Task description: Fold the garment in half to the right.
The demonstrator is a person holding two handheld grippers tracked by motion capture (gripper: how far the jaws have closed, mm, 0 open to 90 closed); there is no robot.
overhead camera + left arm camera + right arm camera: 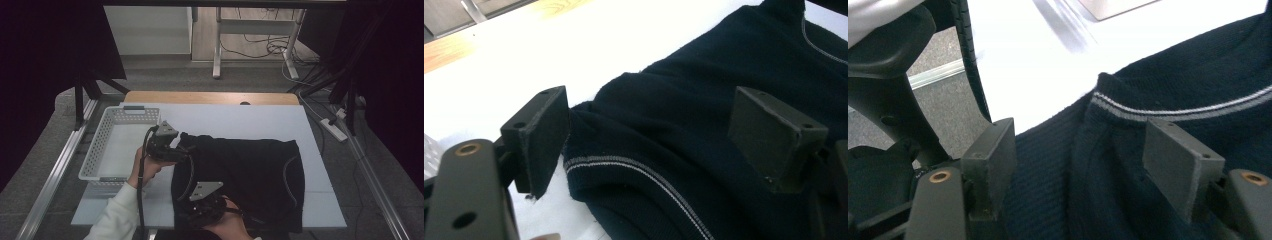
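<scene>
Two grippers worked the dark garment (245, 175) that lay spread on the white bench (240, 117), and we took them from the near edge outward. Nearest us, the right gripper (200, 212) sat low over the garment's near left corner. In the right gripper view its jaws stood apart with the knit fabric and a pale-striped hem (1168, 111) between them; the pads did not press on the cloth, so we counted it released. Just beyond, the left gripper (180, 149) hovered at the garment's far left corner. In the left gripper view its jaws gaped wide astride the folded edge, one pad (541, 137) close beside the striped hem and the other above the cloth, gripping nothing.

We judged the step in hand to be lining both grippers up on the garment's left edge before a fold or a lift. The next move seemed to call for closing each pair of jaws squarely on the hem, deep enough to catch every layer, and then raising both corners together so the cloth would not sag or twist.

Farther off, the white basket (112, 150) waited at the bench's left side, just beside the garment.
</scene>
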